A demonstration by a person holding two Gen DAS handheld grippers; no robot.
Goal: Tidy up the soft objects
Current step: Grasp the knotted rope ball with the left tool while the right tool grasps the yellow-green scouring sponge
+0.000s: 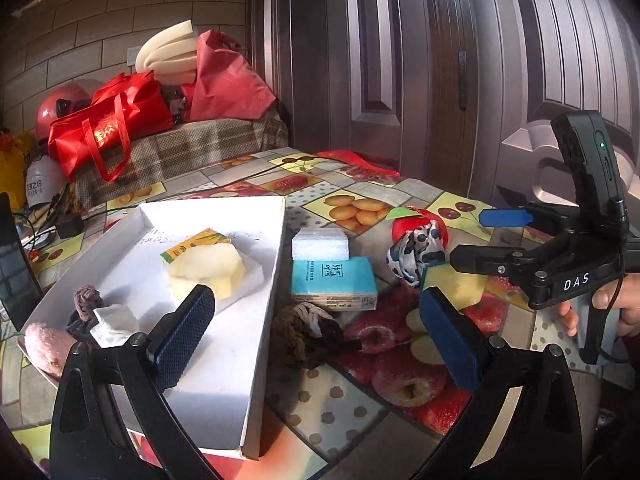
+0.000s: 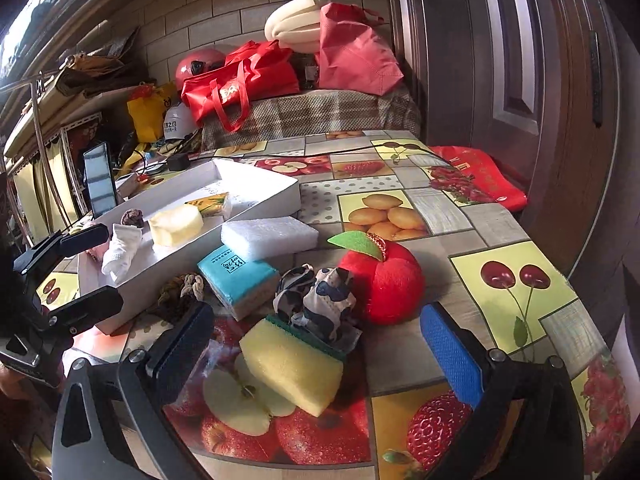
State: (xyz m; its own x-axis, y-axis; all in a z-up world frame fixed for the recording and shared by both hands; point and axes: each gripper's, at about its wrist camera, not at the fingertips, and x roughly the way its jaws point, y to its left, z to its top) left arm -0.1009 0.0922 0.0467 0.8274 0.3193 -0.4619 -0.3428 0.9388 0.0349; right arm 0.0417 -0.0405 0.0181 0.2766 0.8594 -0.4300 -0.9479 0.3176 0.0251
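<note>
Grippers are both sitting spread wide with nothing between the pads. The left gripper (image 1: 316, 328) is hanging over the near right wall of the shallow white cardboard box (image 2: 264, 190), and the right gripper (image 2: 316, 340) is hovering just to the right of that box, right above the yellow sponge with the green scrubby back (image 2: 292, 364), not touching it.

Inside the box a pale yellow foam chunk (image 1: 206, 270) is lying near the middle, with a yellow-green tissue packet (image 1: 196, 242) peeking out just behind it. Toward the near left corner a folded white cloth (image 1: 114, 322), a brownish knitted scrunchie (image 1: 86, 298) and a fuzzy pink thing (image 1: 50, 346) are bunched together.

Outside the box, just beside its right wall, a white foam block (image 2: 270, 236) is resting against a teal tissue pack (image 2: 240, 280), and a brown braided rope knot (image 2: 180, 292) is lying at the box's near corner. Farther right of the box a crumpled black-and-white spotted cloth (image 2: 320, 300) is leaning on the sponge, with a red plush apple with a green felt leaf (image 2: 386, 280) touching it. Everything is sitting on a fruit-print tablecloth (image 2: 512, 292).
</note>
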